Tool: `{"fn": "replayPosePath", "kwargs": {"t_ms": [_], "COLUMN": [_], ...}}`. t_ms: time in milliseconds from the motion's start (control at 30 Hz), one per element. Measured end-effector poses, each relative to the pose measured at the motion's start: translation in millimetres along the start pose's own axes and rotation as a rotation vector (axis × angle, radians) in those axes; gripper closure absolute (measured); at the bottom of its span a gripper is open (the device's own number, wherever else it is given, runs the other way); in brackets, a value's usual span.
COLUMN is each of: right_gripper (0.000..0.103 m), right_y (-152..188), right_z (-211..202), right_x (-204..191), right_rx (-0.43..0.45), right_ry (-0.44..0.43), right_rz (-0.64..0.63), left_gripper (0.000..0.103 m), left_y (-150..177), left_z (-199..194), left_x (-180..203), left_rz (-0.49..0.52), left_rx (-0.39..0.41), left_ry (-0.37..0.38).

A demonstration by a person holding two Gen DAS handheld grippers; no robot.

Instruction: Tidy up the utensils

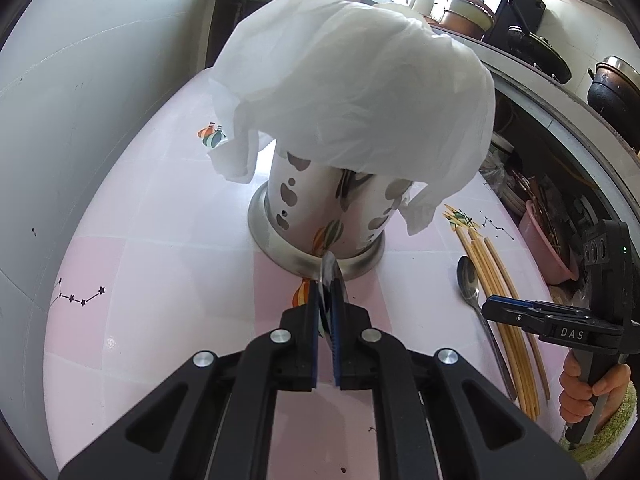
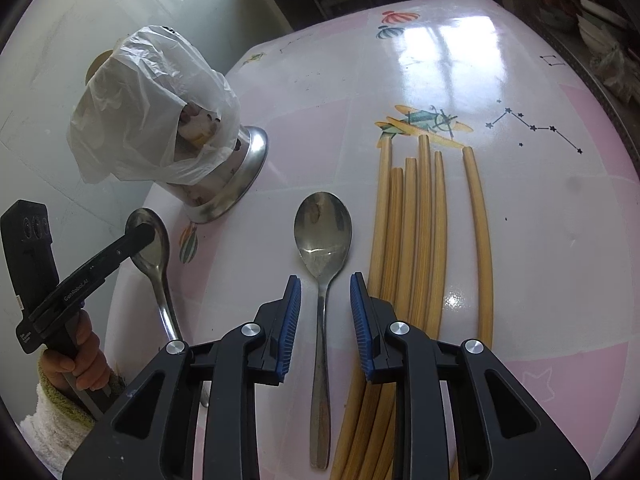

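- Between our left gripper's (image 1: pixel 329 300) blue pads we pinch a steel spoon (image 2: pixel 148 240) by its bowl, edge-on to the wrist camera; the jaws are pressed nearly together on it, just in front of the utensil holder's flared base.
- Our right gripper (image 2: pixel 325 292) stands with its fingers spread and empty, one on each side of the neck of a second spoon (image 2: pixel 322 236), which lies flat on the pink table (image 2: pixel 560 280) to the right of the holder; the pads do not touch it.
- Just beyond that spoon, farther from the holder, a bundle of bamboo chopsticks (image 2: pixel 416 220) lies side by side, one stick a little apart from the rest.
- The utensil holder (image 1: pixel 320 208), a perforated steel cup on a round tray, stands upright near the table's left edge, with a white plastic bag (image 1: pixel 352 80) draped over its mouth.
- We judge the step in hand to be collecting the spoons: one is held, the other is about to be gripped.
- The next move calls for closing the right fingers squarely on the thin neck, without catching the nearest chopstick.
- Dropping anything into the holder calls for getting the bag off its opening first; what is under the bag we cannot tell.
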State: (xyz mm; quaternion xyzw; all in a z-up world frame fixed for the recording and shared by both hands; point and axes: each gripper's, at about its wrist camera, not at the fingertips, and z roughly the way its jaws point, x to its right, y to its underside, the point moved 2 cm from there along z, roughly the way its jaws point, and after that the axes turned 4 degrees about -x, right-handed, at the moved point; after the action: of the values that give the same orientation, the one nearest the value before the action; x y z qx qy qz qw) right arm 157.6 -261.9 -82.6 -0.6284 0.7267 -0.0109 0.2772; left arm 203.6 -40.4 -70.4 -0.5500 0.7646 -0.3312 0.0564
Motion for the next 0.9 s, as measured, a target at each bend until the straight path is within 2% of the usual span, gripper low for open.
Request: {"fn": "replayPosePath", "kwargs": {"t_ms": [233,333,400,567,667,733,800,900], "right_gripper": [0.078,0.093,0.096,0.096,0.093,0.087,0.075,0.068], "right_y": [10.2,15.7,21.2,29.6,24.3,18.5,13.5,1.9], "right_z": [5.6,9.2,8.1,12.8,13.2,9.1,4.9,8.0], "right_x": [-24.1,-30.8,-32.9,-39.3,-43.8,-44.8,-48.4,-57.2], "right_rx": [-0.025,-0.036,-0.049,-0.089,-0.095,-0.078,-0.056,-0.047], "right_ry": [0.029,0.043,0.027,-0.026,-0.054,-0.049,-0.042,-0.037], "right_rz": [-0.082,-0.106,-0.100,-0.081,-0.082,-0.100,-0.131,-0.209], "left_gripper": [0.098,0.098,0.098,0.098,0.098,0.098,0.098,0.098], "left_y": [-0.9,-1.6,-1.8,-1.2,-1.7,-2.4,-2.9,-4.0], "left_z": [-0.1,-0.3,-1.0,0.0,-0.1,-0.7,-1.3,-2.3], "left_x": [3.4,4.2,5.0,4.2,3.5,2.5,1.3,-1.7], "left_rz": [0.007,0.006,0.005,0.001,0.003,0.005,0.006,0.001], "left_rx": [0.004,0.005,0.008,0.007,0.009,0.010,0.011,0.014], "left_ry": [-0.010,-0.012,-0.013,-0.014,-0.017,-0.018,-0.022,-0.029]}}
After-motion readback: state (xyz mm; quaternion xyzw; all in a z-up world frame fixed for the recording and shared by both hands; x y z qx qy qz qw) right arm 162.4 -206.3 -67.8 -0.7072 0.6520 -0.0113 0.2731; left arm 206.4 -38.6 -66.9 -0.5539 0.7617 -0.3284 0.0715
